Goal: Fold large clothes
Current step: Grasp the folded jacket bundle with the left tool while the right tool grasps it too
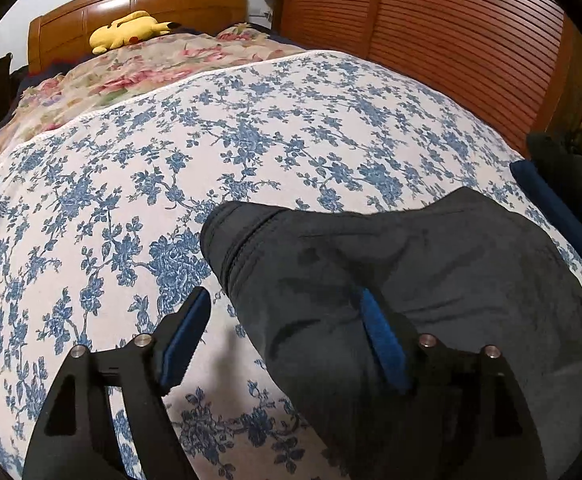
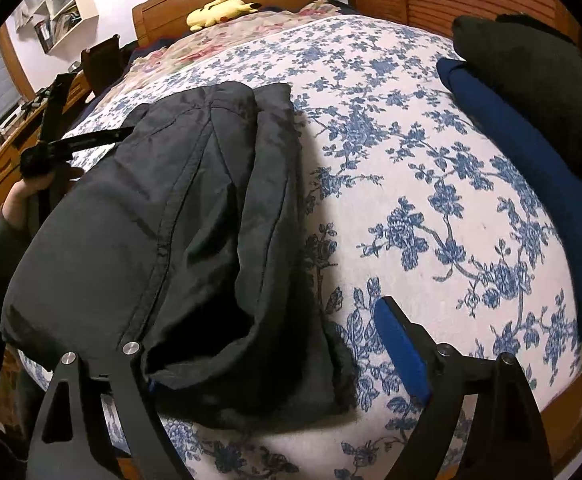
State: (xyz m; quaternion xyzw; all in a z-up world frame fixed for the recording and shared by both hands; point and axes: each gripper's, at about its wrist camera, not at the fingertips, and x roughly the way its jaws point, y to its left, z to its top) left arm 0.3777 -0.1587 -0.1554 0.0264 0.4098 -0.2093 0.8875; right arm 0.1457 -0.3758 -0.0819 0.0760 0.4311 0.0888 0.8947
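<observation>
Both claws stand released over the folded black jacket [image 2: 163, 216] on the bed [image 2: 411, 168]: left claw [image 1: 287, 340], right claw [image 2: 275, 364], seemingly letting the fold settle

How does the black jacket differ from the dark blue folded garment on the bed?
The black jacket looks thin and slightly shiny, with visible seams; the dark blue garment looks soft and matte. The jacket lies bulky near the bed's near edge, with nothing on it; the blue garment is folded flat at the right side, under a dark folded piece. Both rest on the floral sheet.
</observation>
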